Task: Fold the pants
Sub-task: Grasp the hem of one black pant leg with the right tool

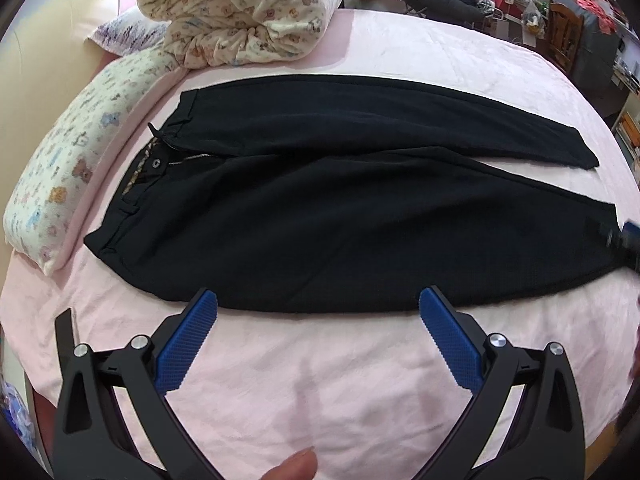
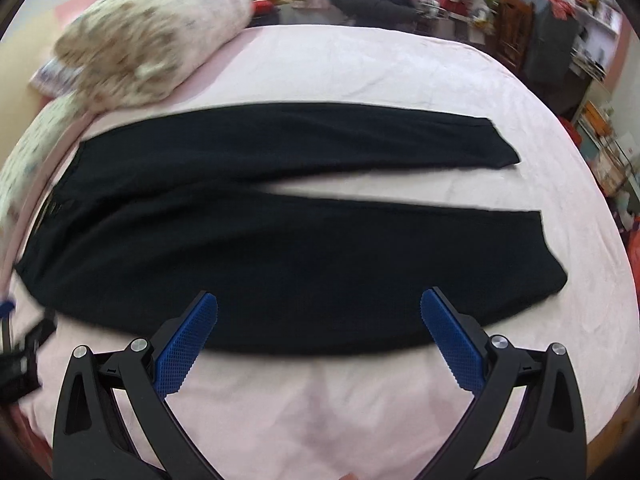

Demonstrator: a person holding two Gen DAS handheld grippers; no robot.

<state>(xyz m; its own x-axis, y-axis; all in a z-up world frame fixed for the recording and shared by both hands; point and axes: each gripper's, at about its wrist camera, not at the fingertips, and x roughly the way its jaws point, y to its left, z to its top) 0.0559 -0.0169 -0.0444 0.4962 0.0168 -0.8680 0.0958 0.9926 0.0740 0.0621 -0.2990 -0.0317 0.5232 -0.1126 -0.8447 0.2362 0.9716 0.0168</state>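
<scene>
My pants [image 1: 320,208] are plain black; the bed sheet [image 1: 320,380] pale pink; at eleven o'clock, a cream quilt [image 1: 240,12] printed with little bears; my left gripper [image 1: 318,304] has blue pads.

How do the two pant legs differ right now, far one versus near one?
The far leg lies flat well clear of both grippers; the near leg has its edge right at the open right gripper. The far leg's hem stops short of the near leg's hem. Both are black, flat on the pink sheet, splayed apart at the hems.
</scene>
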